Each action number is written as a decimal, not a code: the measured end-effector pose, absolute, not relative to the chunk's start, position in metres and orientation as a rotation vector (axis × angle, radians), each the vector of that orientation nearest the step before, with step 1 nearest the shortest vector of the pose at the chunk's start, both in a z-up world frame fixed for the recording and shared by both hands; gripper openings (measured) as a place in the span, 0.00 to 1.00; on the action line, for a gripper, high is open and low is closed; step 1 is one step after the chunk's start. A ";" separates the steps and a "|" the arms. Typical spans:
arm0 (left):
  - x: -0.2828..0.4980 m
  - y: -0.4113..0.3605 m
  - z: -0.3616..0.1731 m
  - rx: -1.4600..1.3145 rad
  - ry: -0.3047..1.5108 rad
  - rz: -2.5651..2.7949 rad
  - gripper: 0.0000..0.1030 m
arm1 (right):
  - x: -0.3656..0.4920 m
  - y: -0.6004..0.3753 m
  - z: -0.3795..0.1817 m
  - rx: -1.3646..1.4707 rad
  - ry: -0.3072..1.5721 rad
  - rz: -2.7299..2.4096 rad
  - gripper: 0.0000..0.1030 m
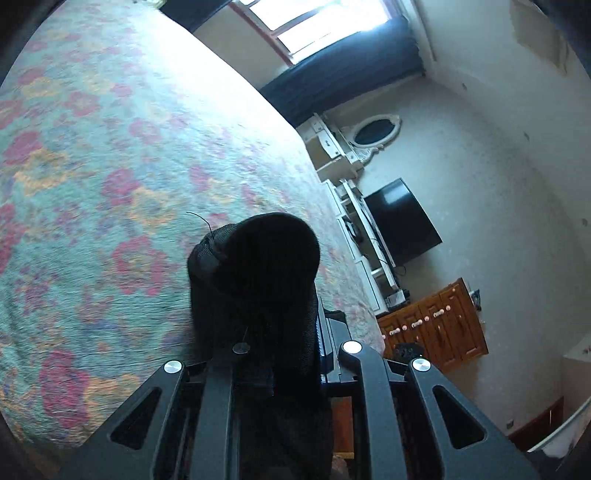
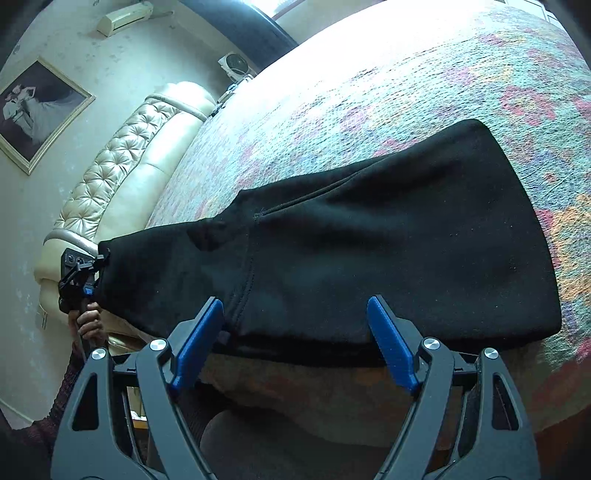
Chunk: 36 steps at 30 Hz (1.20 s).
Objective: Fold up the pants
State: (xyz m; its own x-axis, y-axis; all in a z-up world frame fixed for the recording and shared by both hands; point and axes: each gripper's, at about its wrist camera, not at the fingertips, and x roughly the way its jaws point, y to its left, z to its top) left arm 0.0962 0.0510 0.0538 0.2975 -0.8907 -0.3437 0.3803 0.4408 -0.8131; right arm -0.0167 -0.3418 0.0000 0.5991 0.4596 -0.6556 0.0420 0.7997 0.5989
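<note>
Firstly, right gripper (image 2: 295, 332): two blue pads (image 2: 393, 343) spread wide, nothing between them, poised at the near hem of the black pants (image 2: 369, 251) where the cloth reaches the bed's front edge.

Left gripper (image 1: 280, 332): closed tight on a bunched end of the pants — dark cloth bulges up past the tips and hides the pads. The right wrist view shows this same gripper (image 2: 83, 273) at far left, clamping the narrow end of the garment lifted off the mattress, a hand (image 2: 88, 321) on its handle.

Pants, one: folded lengthwise, broad end flat on the floral bedspread (image 2: 480, 74), narrow end raised toward the left gripper.

Open room: wide bare bedspread beyond the pants toward the far edge and the window (image 1: 314, 22).

Right view only: one tufted headboard (image 2: 122, 158), one framed picture (image 2: 37, 107), one air conditioner (image 2: 125, 16), one fan (image 2: 234, 64).

Left view only: one television (image 1: 402, 221), one oval mirror (image 1: 375, 133), one wooden cabinet (image 1: 439, 325), one dark curtain (image 1: 351, 74).
</note>
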 end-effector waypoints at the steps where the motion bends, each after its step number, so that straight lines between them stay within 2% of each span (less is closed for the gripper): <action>1: 0.096 0.037 0.065 -0.665 0.893 -0.967 0.15 | -0.018 -0.345 0.001 0.639 0.898 0.257 0.78; 4: 0.097 -0.019 0.094 -0.614 0.893 -1.054 0.15 | -0.021 -0.352 0.004 0.688 0.874 0.254 0.78; 7: 0.093 -0.087 0.099 -0.501 0.921 -1.112 0.15 | -0.024 -0.355 0.009 0.709 0.847 0.264 0.78; 12: 0.097 -0.185 0.055 -0.367 1.058 -1.108 0.15 | -0.027 -0.357 0.017 0.739 0.810 0.292 0.78; 20: 0.096 -0.255 -0.010 -0.193 1.191 -0.964 0.18 | -0.031 -0.376 0.008 0.837 0.796 0.281 0.78; 23: 0.088 -0.261 -0.009 -0.181 1.195 -0.958 0.43 | -0.031 -0.380 0.004 0.848 0.804 0.275 0.78; 24: 0.086 -0.258 -0.006 -0.199 1.184 -0.948 0.60 | -0.030 -0.381 0.003 0.851 0.806 0.274 0.78; 25: 0.084 -0.252 -0.002 -0.224 1.165 -0.940 0.71 | -0.030 -0.382 0.002 0.858 0.808 0.273 0.78; 29: 0.083 -0.211 0.016 -0.351 1.128 -0.915 0.74 | -0.029 -0.392 -0.002 0.876 0.827 0.254 0.84; 31: 0.082 -0.176 0.022 -0.401 1.092 -0.853 0.82 | -0.026 -0.398 -0.005 0.869 0.846 0.238 0.84; 36: 0.086 -0.079 0.005 -0.512 1.100 -0.652 0.83 | -0.011 -0.410 -0.012 0.855 0.906 0.216 0.84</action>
State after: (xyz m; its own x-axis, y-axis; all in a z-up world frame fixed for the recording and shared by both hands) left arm 0.0860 -0.0793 0.0047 0.3041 -0.7042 -0.6416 0.2247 0.7075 -0.6700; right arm -0.0107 -0.4102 -0.0124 0.6211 0.5016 -0.6022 0.1754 0.6599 0.7306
